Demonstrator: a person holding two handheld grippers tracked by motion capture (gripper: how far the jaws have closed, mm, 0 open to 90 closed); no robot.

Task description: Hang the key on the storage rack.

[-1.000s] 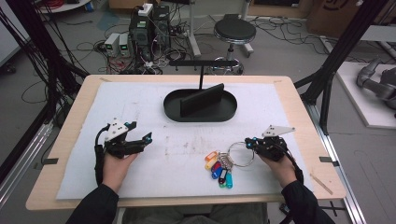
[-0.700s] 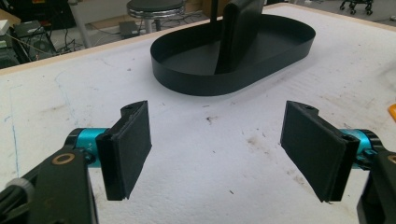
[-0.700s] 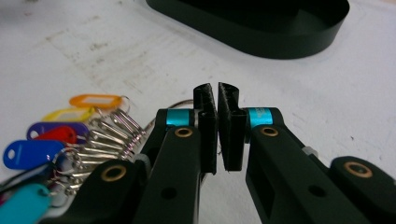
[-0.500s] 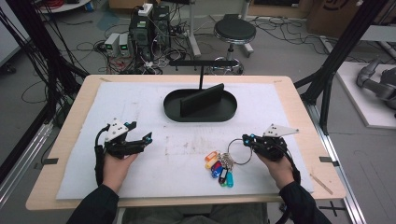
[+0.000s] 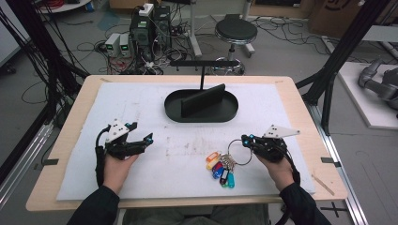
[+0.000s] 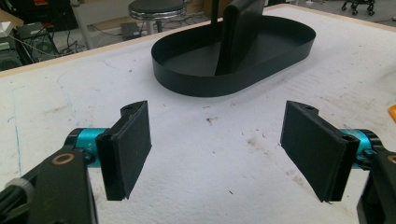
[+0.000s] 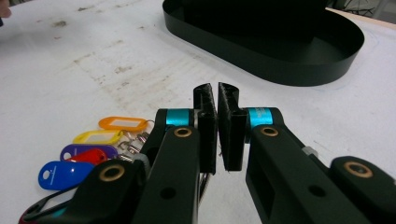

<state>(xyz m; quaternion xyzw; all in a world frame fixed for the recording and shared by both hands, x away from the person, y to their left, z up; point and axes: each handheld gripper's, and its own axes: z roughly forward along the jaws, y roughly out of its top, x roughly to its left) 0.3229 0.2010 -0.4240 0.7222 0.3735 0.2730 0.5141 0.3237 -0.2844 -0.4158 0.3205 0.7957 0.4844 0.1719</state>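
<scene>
A bunch of coloured key tags (image 5: 219, 169) on a metal ring (image 5: 239, 157) lies on the white mat, front right of centre. My right gripper (image 5: 246, 139) hovers just right of and over that ring, its pads (image 7: 206, 100) pressed nearly together with nothing visible between them. The orange, yellow, red and blue tags (image 7: 122, 124) lie to the left of my right gripper (image 7: 217, 88) in its own view. At the mat's left my left gripper (image 5: 143, 132) rests with its jaws wide apart and empty (image 6: 217, 126).
A black oval tray (image 5: 187, 116) holding an upright black slab (image 5: 202, 99) sits at the mat's far middle, with a thin T-shaped post (image 5: 204, 63) rising behind it. The tray wall (image 6: 210, 84) lies ahead of the left gripper. The wooden table edge (image 5: 309, 140) borders the mat.
My right gripper has crept a little left, toward and over the key ring. The tags and the left gripper have stayed where they were.
</scene>
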